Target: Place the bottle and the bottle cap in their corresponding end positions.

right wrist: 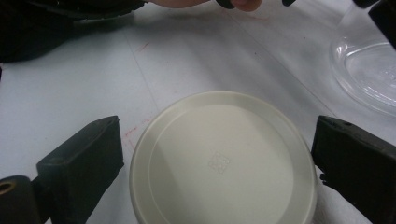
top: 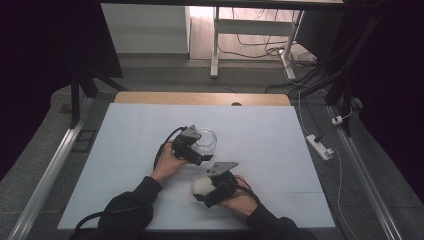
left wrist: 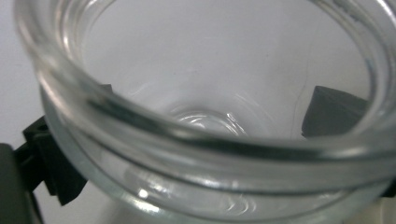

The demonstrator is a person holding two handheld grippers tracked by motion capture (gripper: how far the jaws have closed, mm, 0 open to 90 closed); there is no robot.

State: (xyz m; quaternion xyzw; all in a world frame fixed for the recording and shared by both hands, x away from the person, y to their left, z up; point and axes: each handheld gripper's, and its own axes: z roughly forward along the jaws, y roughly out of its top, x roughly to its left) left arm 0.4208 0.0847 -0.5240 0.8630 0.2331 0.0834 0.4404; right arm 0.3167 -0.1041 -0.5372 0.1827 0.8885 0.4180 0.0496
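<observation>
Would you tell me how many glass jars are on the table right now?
1: the glass jar stands near the table's middle, between the jaws of the left gripper. Its mouth is uncovered; the cream lid lies apart, between the right gripper's jaws.

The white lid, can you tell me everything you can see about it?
The white lid is round, cream-white and looks like plastic, with a raised rim and a tiny square mark in the middle. It lies flat on the table, near the person's side, apart from the glass jar. The right gripper has one black jaw on each side of it, with small gaps, so it is not squeezed yet.
</observation>
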